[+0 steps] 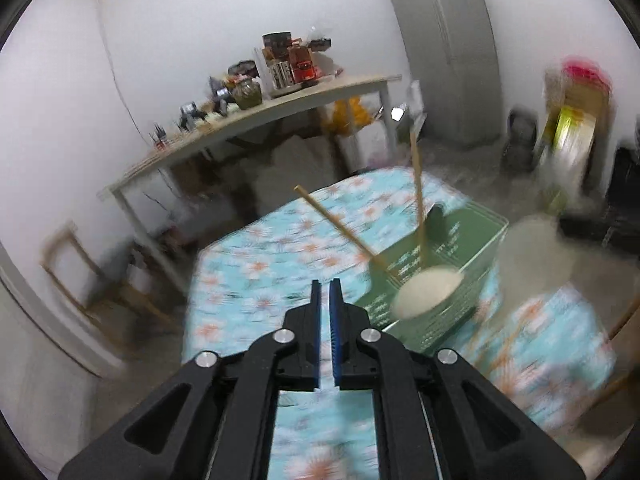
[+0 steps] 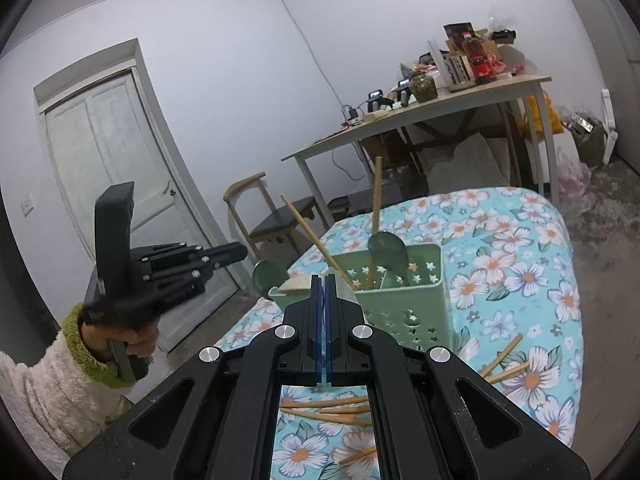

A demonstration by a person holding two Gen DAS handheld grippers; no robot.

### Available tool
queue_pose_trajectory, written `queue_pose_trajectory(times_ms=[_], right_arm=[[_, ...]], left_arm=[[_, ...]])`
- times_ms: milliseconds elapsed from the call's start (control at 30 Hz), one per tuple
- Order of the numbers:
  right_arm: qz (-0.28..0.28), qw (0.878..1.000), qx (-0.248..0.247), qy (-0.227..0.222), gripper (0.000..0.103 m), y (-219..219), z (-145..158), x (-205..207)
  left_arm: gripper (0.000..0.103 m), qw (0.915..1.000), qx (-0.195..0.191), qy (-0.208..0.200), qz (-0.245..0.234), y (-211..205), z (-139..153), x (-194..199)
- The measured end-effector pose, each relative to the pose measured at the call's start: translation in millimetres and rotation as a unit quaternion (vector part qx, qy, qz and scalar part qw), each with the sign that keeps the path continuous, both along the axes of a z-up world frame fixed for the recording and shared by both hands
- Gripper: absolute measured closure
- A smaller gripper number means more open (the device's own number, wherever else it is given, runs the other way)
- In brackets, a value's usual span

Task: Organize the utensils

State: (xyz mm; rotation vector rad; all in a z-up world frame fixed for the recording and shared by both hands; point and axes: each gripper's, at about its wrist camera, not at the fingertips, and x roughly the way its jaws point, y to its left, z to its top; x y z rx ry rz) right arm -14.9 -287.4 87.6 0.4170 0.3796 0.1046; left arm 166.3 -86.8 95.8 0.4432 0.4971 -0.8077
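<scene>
Right wrist view: green utensil caddy (image 2: 404,300) bears no legible writing.

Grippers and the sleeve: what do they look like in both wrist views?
Both are matte black plastic linkage builds. The left gripper has blue ribbed pads, silver pivot bolts and triangular cut-outs in its arms. The right gripper matches it: blue pads, silver bolts. From the side, the left unit shows a tall black block above its handle. The sleeve is cream fleece with a green fuzzy cuff. No cables visible.
</scene>
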Motion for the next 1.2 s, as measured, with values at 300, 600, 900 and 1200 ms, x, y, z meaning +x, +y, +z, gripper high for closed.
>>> queue_pose_trajectory(times_ms=[300,600,900,1200], right_arm=[[-0.004,1.000,-0.007,-0.009,0.103,0,10,-9],[-0.015,0.999,-0.025,-0.033,0.103,-1,36,-26],[-0.022,0.997,-0.019,-0.078,0.103,-18,77,-37],[-0.011,0.992,-0.016,-0.127,0.103,-29,112,-20]], left_arm=[[0.072,0.9838,-0.148,0.100,0.016,35,14,15],[0.057,0.9680,-0.193,0.146,0.066,72,-8,8],[0.048,0.9616,-0.185,0.186,0.079,85,-52,-28],[0.043,0.9640,-0.172,0.187,0.079,84,-58,-43]])
